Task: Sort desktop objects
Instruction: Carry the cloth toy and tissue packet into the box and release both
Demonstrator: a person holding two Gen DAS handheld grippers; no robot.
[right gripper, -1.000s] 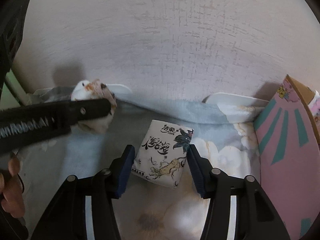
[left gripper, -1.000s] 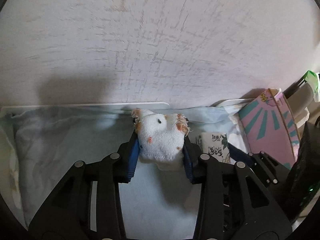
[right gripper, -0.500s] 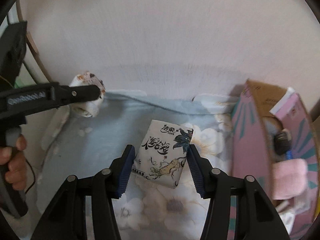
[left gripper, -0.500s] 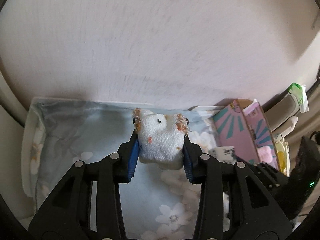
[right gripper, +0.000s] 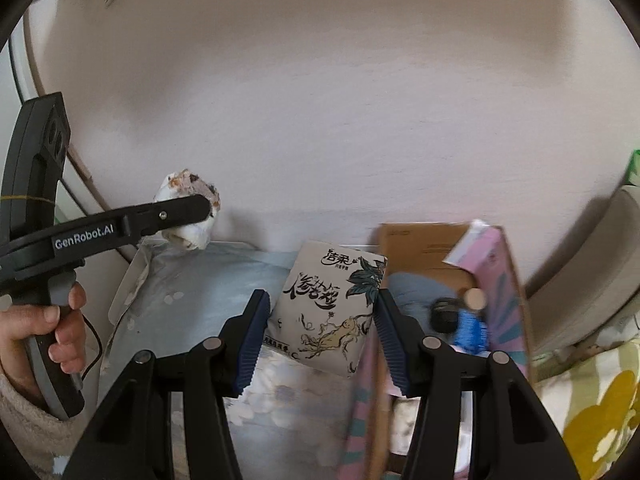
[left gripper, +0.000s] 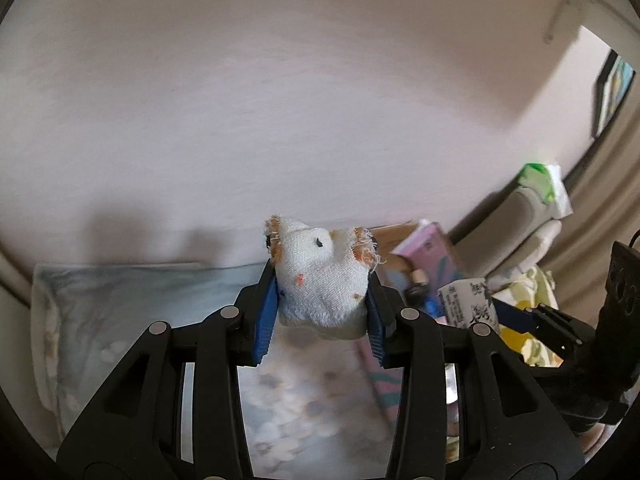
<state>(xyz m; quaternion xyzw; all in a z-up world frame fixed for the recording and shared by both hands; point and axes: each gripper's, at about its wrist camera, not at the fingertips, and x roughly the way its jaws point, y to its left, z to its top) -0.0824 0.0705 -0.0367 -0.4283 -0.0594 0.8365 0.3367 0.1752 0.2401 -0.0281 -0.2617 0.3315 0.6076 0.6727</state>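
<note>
We see the left hand-held gripper pinching a small white plush toy by its flanks, held in the air above the flowered cloth that covers the surface. The right hand-held gripper pinches a printed tissue pack between its blue pads, likewise clear of the cloth and just beside the open pink box that stands at the right edge of the surface, against the wall.

Hazards, as we judge them:
- The toy is soft and squashed between the pads; a jolt in transit could let it creep out and drop.
- The tissue pack is a pliant pouch gripped across its width, slightly tilted; it may buckle or rotate in the grip.
- The box already holds several small items, which are blurred; an item released at its rim could catch on the raised cardboard flap and fall outside.
- The two hand-held grippers work close together and could collide near the box.
</note>
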